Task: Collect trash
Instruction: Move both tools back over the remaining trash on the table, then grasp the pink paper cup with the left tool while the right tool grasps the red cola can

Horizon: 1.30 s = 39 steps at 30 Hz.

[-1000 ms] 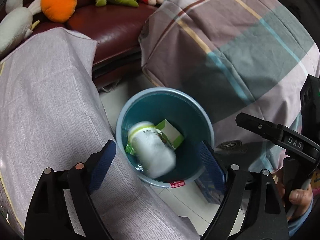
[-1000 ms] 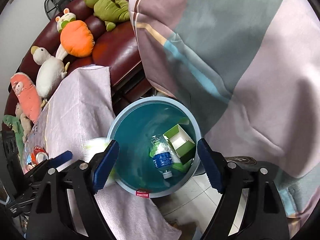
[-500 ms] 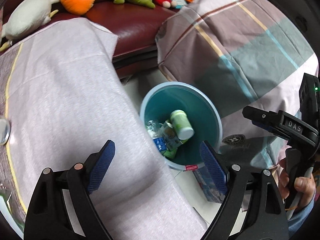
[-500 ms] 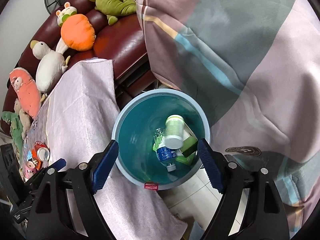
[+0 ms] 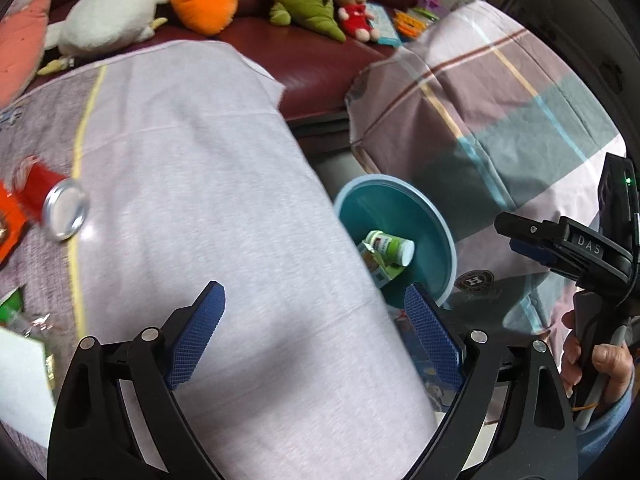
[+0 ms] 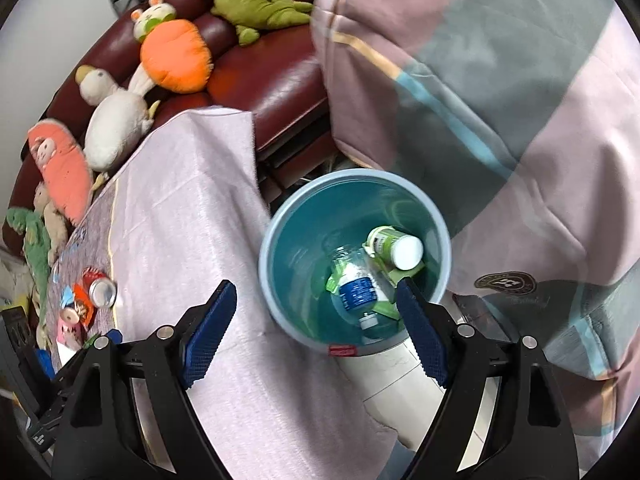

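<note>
A teal trash bin (image 6: 280, 300) stands on the floor between the cloth-covered table and a striped sheet; it also shows in the left wrist view (image 5: 440, 236). In it lie a white and green bottle (image 6: 394, 246), a clear water bottle (image 6: 354, 290) and a green carton (image 6: 400, 274). My left gripper (image 5: 316, 332) is open and empty above the table cloth. My right gripper (image 6: 320, 320) is open and empty above the bin's near rim. A red can (image 5: 52, 204) and other trash (image 6: 78, 312) lie on the table at the left.
The table is covered with a pale lilac cloth (image 5: 200, 184). A dark red sofa (image 6: 256, 84) with several plush toys (image 6: 172, 56) stands behind. A striped sheet (image 6: 500, 100) drapes over furniture on the right. A blue box (image 5: 424, 364) lies on the floor by the bin.
The white and green bottle fell into the bin and came to rest on the carton. My left gripper moved left and back over the table; the red can came into view.
</note>
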Available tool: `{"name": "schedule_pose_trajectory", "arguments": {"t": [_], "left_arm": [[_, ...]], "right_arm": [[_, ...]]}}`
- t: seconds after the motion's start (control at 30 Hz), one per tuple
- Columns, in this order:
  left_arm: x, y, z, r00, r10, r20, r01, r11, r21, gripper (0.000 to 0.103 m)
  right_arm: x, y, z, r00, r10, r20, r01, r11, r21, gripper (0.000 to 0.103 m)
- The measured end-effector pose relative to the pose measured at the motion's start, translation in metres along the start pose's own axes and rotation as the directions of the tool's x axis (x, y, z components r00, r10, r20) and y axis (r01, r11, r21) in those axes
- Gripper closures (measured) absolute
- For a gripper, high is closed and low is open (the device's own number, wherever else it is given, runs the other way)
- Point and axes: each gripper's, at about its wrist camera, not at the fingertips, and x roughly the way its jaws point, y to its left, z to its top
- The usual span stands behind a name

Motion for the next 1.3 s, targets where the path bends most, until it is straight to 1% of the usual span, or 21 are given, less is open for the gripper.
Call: {"name": "schedule_pose_trajectory", "arguments": {"t": [0.13, 0.37, 0.47, 0.6, 0.73, 0.83, 0.93, 1.07, 1.13, 1.2, 1.3], "left_arm": [[-0.018, 0.022, -0.01, 1.0, 0.018, 0.02, -0.018, 0.999, -0.029, 0.011], [-0.059, 0.08, -0.03, 0.995, 0.072, 0.066, -0.064, 0.991, -0.119, 0.011], [-0.08, 0.111, -0.035, 0.99, 0.111, 0.091, -0.096, 0.982, -0.16, 0.011], [-0.111, 0.155, -0.034, 0.974, 0.184, 0.133, -0.154, 0.965, -0.211, 0.011], [-0.134, 0.193, -0.03, 0.953, 0.262, 0.154, -0.229, 0.952, -0.206, 0.011], [-0.148, 0.228, -0.027, 0.943, 0.294, 0.155, -0.263, 0.946, -0.192, 0.011], [-0.152, 0.254, -0.028, 0.942, 0.302, 0.146, -0.273, 0.944, -0.187, 0.011], [-0.146, 0.291, -0.023, 0.942, 0.319, 0.107, -0.298, 0.938, -0.177, 0.011], [-0.142, 0.308, -0.021, 0.943, 0.321, 0.087, -0.303, 0.938, -0.169, 0.011], [-0.137, 0.318, -0.018, 0.944, 0.321, 0.073, -0.309, 0.941, -0.14, 0.011], [-0.128, 0.325, -0.013, 0.953, 0.3, 0.052, -0.297, 0.953, -0.053, 0.011]], "right_arm": [[0.004, 0.031, -0.01, 0.999, 0.023, -0.036, -0.025, 0.998, -0.054, 0.025], [0.016, 0.094, -0.028, 0.995, 0.032, -0.096, -0.047, 0.986, -0.159, 0.025], [0.021, 0.127, -0.037, 0.992, 0.035, -0.122, -0.061, 0.974, -0.22, 0.025], [0.032, 0.171, -0.042, 0.988, 0.036, -0.15, -0.081, 0.949, -0.305, 0.025], [0.047, 0.223, -0.04, 0.982, 0.028, -0.185, -0.104, 0.905, -0.413, 0.025], [0.058, 0.255, -0.039, 0.977, 0.026, -0.214, -0.129, 0.866, -0.483, 0.025], [0.073, 0.288, -0.039, 0.968, 0.025, -0.248, -0.159, 0.828, -0.538, 0.025], [0.095, 0.324, -0.038, 0.961, 0.007, -0.277, -0.179, 0.78, -0.599, 0.025], [0.109, 0.341, -0.035, 0.954, 0.007, -0.299, -0.198, 0.763, -0.615, 0.025], [0.124, 0.355, -0.031, 0.946, 0.009, -0.324, -0.221, 0.749, -0.625, 0.025], [0.141, 0.373, -0.026, 0.939, 0.012, -0.344, -0.243, 0.732, -0.637, 0.025]]}}
